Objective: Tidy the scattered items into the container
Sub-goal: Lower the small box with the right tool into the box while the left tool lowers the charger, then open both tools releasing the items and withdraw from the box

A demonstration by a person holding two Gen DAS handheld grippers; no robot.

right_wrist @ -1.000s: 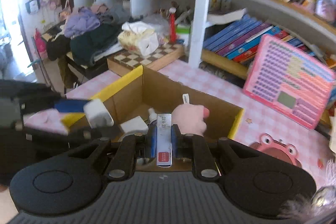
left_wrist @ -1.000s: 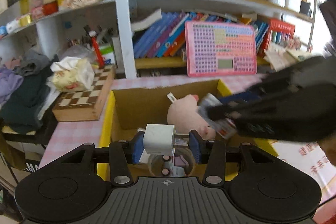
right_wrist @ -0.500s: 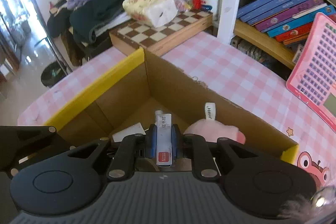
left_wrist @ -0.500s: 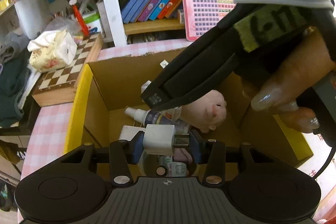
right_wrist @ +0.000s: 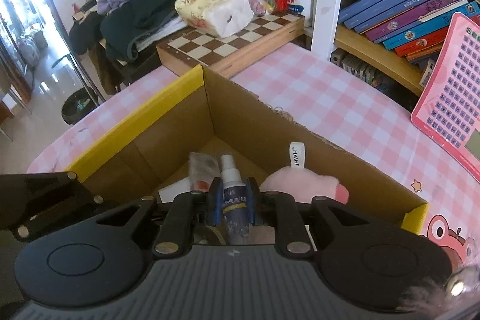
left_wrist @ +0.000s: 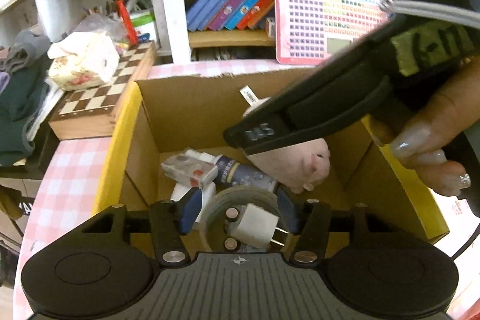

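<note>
Left gripper is over the cardboard box, jaws spread and just been opening. White charger plug is below and between the pads, touching neither. It lies tilted inside the tape roll on the box floor, prongs toward the right pad, at the box's near edge.

Right gripper is also over the box, held by a hand. Its jaws are pinched down to a narrow slot with nothing clamped as far as I can tell. Spray bottle lies on the box floor and shows through that slot.

Rest of the box contents:
- clear packet with a red bit, just beside the bottle, toward the far corner
- pink plush against the far wall, white tag sticking up

Box sits on the pink checked table, one corner close to the chessboard at the table's edge. Tissue pack is on the chessboard. Pink toy tablet leans at the far edge by the bookshelf.
</note>
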